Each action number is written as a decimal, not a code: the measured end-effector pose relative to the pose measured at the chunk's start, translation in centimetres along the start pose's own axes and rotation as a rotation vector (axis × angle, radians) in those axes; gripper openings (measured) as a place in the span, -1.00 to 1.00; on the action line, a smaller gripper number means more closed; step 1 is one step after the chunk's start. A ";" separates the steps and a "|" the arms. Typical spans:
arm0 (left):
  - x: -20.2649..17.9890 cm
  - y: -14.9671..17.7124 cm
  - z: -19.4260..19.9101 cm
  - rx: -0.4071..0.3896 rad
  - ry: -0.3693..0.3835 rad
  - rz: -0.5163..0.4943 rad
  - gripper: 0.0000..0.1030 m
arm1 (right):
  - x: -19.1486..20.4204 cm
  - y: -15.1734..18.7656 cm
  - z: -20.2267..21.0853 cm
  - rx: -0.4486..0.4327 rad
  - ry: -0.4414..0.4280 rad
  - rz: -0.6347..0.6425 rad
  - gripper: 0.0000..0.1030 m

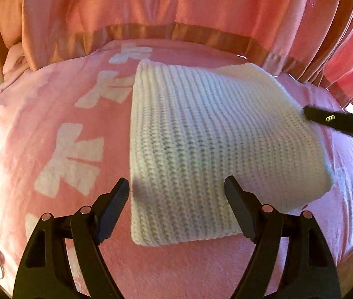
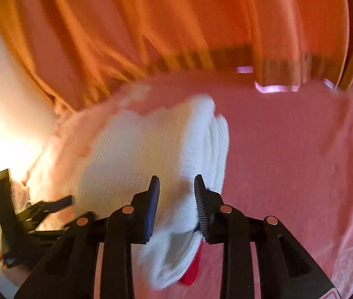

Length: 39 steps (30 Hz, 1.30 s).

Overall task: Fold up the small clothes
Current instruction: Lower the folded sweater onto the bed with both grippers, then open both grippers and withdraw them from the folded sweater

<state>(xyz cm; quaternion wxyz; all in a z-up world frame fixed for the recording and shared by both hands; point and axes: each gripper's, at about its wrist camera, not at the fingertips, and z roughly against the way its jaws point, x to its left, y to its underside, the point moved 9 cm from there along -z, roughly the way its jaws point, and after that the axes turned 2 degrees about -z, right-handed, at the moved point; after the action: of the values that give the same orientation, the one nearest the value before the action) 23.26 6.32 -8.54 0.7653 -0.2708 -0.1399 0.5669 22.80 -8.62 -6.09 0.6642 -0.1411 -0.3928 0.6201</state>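
A white knitted garment [image 1: 216, 144] lies folded on a pink blanket [image 1: 59, 89]. My left gripper [image 1: 176, 186] is open and hovers over the garment's near left edge, holding nothing. In the right wrist view the garment [image 2: 136, 154] is blurred; my right gripper [image 2: 176, 186] stands partly open with its fingers either side of the garment's near corner. A red tag [image 2: 191, 271] shows under that corner. One right finger [image 1: 335, 119] reaches in at the garment's right side in the left wrist view. The left gripper's black body [image 2: 34, 214] shows at the left.
Pink-orange curtains [image 1: 176, 5] with a brown band hang behind the blanket. The blanket has white bow prints [image 1: 74, 159] on its left. A bright white wall [image 2: 4, 114] is at the left.
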 end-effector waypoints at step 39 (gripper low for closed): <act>-3.5 4.9 5.7 -0.196 -0.226 -0.012 0.91 | 1.1 11.5 4.4 -0.157 0.318 0.055 0.53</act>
<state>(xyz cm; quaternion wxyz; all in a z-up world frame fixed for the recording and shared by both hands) 15.27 5.47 -6.33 0.7180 -0.2780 -0.2814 0.5727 11.41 -6.73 -10.61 0.6879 -0.2994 -0.3259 0.5753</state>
